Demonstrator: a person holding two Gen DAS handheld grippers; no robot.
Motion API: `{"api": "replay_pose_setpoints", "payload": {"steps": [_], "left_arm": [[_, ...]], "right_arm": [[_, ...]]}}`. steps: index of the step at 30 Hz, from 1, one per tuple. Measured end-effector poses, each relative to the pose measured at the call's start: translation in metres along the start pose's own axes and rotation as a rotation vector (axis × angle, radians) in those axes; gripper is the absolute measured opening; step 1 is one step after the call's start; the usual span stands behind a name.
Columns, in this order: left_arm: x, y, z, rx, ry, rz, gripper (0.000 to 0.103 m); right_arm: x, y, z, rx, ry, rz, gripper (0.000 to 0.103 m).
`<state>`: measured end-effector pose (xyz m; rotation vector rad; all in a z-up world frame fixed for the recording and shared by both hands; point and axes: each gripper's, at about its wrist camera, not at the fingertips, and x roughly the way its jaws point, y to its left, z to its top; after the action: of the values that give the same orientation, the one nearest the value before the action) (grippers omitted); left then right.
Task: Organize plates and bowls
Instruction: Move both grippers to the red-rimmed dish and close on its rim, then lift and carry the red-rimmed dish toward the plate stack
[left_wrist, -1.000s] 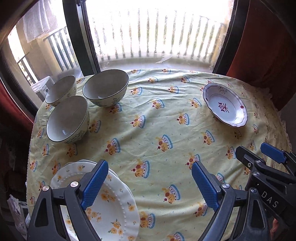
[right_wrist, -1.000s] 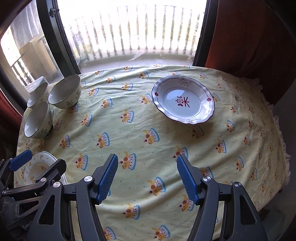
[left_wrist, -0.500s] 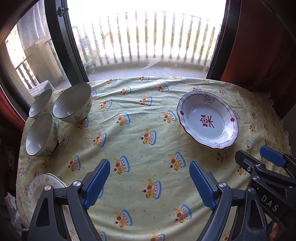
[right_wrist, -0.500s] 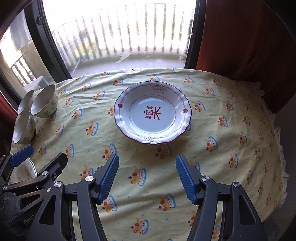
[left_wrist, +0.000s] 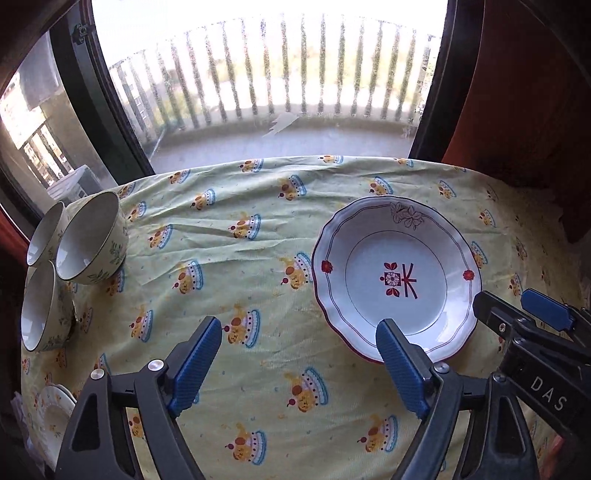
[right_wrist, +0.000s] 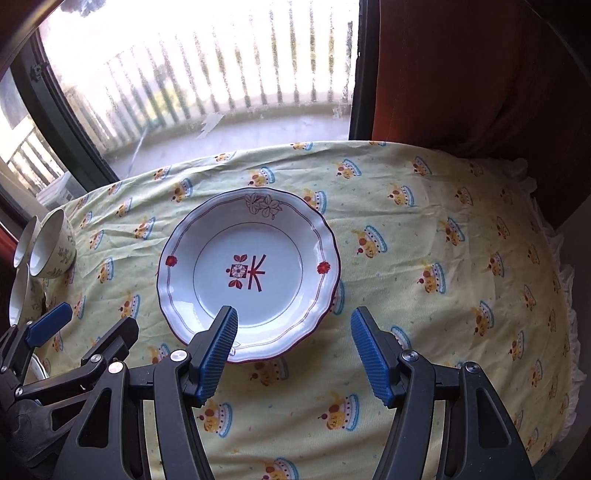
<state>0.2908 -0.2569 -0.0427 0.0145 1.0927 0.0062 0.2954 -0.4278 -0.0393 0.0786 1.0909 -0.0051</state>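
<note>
A white deep plate with a red rim and a red motif (left_wrist: 397, 277) lies on the yellow tablecloth; it also shows in the right wrist view (right_wrist: 248, 273). My left gripper (left_wrist: 299, 365) is open and empty, its right finger over the plate's near rim. My right gripper (right_wrist: 293, 350) is open and empty, its left finger over the plate's near edge. Three floral bowls (left_wrist: 90, 243) stand at the far left, also in the right wrist view (right_wrist: 51, 245). A flowered plate stack (left_wrist: 55, 417) lies at the near left corner.
The table with the yellow cake-print cloth (right_wrist: 443, 295) stands against a window with a balcony railing (left_wrist: 280, 92). A red curtain (right_wrist: 480, 74) hangs at the right. The cloth's frilled edge (right_wrist: 565, 295) drops off on the right.
Both grippers have moved right and forward toward the red-rimmed plate, which now lies just beyond their fingers. The bowls and the flowered plates have slid to the left edge of view.
</note>
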Motion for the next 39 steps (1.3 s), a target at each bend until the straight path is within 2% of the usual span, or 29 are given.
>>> {"api": "replay_pose_setpoints", "payload": {"steps": [6, 11, 16, 20, 23, 30, 39], "left_arm": [[0.033, -0.007, 0.016, -0.045, 0.039, 0.002, 0.080], [0.058, -0.019, 0.025, -0.014, 0.051, -0.005, 0.069], [0.076, -0.024, 0.029, 0.000, 0.080, -0.008, 0.067], [0.086, -0.027, 0.031, 0.011, 0.098, -0.015, 0.062], [0.084, -0.029, 0.031, 0.009, 0.112, -0.057, 0.053], [0.078, -0.026, 0.023, -0.002, 0.125, -0.047, 0.055], [0.055, -0.011, -0.016, 0.003, 0.172, -0.029, 0.055]], "right_arm": [[0.035, -0.011, 0.019, 0.038, 0.025, 0.019, 0.067], [0.062, -0.017, 0.029, 0.070, 0.045, 0.012, 0.066], [0.083, -0.020, 0.036, 0.072, 0.057, 0.003, 0.065], [0.096, -0.020, 0.036, 0.075, 0.083, 0.012, 0.054], [0.101, -0.017, 0.036, 0.066, 0.081, 0.004, 0.050], [0.093, -0.017, 0.027, 0.077, 0.097, 0.003, 0.048], [0.072, -0.007, -0.013, 0.060, 0.154, 0.035, 0.048]]}}
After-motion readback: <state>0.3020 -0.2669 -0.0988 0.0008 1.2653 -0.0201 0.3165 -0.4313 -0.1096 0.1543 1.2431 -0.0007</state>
